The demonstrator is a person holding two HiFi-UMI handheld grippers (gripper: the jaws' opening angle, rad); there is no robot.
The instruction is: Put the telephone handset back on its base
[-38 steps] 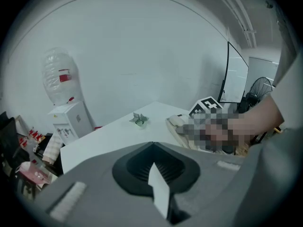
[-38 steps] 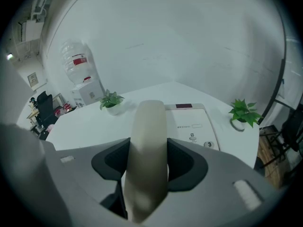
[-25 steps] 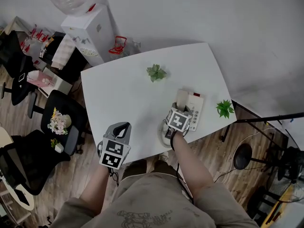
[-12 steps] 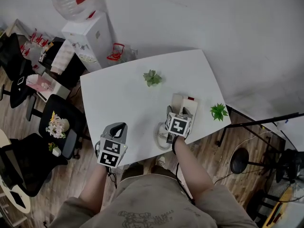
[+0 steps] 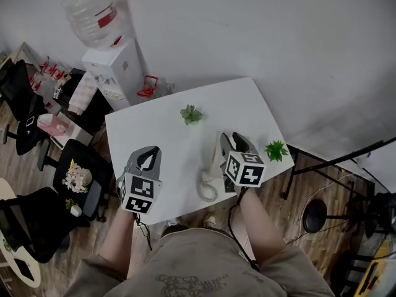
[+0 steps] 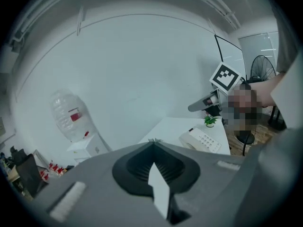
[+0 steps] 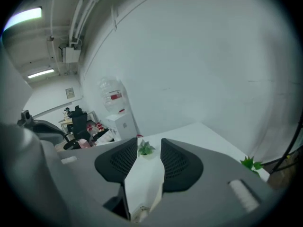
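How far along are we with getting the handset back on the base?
Looks done: in the left gripper view the handset lies on the base. In hand: nothing; the right gripper hangs above it, jaws apart with only table between them, and the left gripper is shut, empty. Left: probably just checking the handset sits square.

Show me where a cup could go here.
The table's left half, from the small plant to the near edge, is bare; so is the far right corner. The telephone, coiled cord and edge plant crowd the near right.
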